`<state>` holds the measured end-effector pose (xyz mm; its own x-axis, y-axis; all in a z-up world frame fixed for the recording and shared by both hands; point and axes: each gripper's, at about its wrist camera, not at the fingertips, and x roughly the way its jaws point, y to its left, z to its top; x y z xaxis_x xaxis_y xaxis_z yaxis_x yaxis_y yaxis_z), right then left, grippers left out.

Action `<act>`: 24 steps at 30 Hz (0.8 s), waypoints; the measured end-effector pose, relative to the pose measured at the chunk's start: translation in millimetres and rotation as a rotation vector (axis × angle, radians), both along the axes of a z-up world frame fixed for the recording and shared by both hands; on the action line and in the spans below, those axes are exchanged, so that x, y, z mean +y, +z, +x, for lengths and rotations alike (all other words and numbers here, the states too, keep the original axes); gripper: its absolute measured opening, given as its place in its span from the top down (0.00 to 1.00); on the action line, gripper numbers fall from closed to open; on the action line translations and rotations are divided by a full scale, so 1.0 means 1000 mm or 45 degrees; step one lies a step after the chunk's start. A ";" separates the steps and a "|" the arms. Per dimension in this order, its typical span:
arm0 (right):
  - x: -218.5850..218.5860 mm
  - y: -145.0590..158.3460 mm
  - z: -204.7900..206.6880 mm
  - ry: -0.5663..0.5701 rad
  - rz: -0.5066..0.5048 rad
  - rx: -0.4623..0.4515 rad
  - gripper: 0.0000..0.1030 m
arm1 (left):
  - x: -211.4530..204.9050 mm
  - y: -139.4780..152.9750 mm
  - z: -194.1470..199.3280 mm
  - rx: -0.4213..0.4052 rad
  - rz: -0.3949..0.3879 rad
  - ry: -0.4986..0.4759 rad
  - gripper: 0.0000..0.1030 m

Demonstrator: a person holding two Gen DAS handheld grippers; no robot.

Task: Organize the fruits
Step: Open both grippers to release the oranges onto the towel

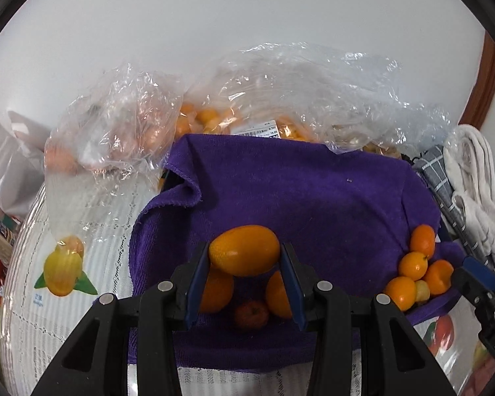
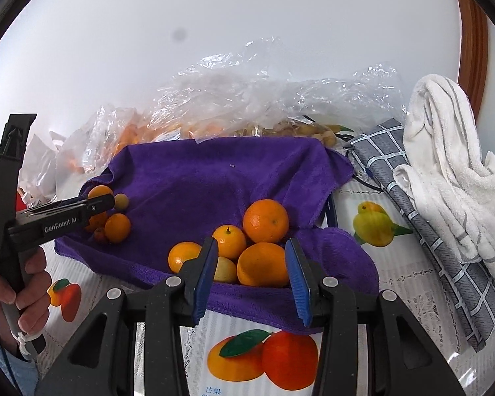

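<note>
Two small heaps already lay on the purple towel (image 2: 214, 178); the left gripper (image 1: 246, 257) fingers pinched an oval kumquat (image 1: 244, 250), the right gripper (image 2: 252, 267) fingers stood spread and empty, and the bags (image 1: 280, 99) at the table's far edge remained full.

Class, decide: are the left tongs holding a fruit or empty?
Holding. The left tongs clamp an oval orange fruit between both blue pads, lifted above the purple cloth.

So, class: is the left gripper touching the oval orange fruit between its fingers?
Touching. The left wrist view shows the left gripper with both blue pads pressed against the ends of the oval orange fruit, held above the purple towel.
</note>
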<state>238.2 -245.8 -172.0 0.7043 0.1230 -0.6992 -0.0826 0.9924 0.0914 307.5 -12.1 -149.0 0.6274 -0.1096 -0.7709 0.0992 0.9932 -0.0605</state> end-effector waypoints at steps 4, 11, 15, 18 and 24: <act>0.000 -0.004 0.002 0.001 0.006 0.013 0.59 | 0.000 -0.001 -0.001 -0.010 0.005 -0.007 0.60; 0.002 -0.011 0.006 0.004 -0.010 0.025 0.59 | 0.000 -0.001 -0.005 -0.023 0.005 -0.021 0.51; 0.002 -0.011 0.005 0.008 -0.009 0.018 0.59 | -0.002 0.000 -0.008 -0.025 0.018 -0.024 0.50; 0.003 -0.010 0.004 0.014 -0.013 0.010 0.59 | -0.002 0.005 -0.010 -0.035 0.017 -0.020 0.50; 0.005 0.001 -0.002 0.041 -0.019 -0.029 0.59 | 0.000 0.038 -0.026 -0.116 0.036 -0.008 0.49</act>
<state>236.3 -240.3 -171.4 0.7162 0.1350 -0.6847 -0.1161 0.9905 0.0739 281.3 -12.5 -111.3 0.6944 -0.0928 -0.7136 0.1092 0.9938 -0.0230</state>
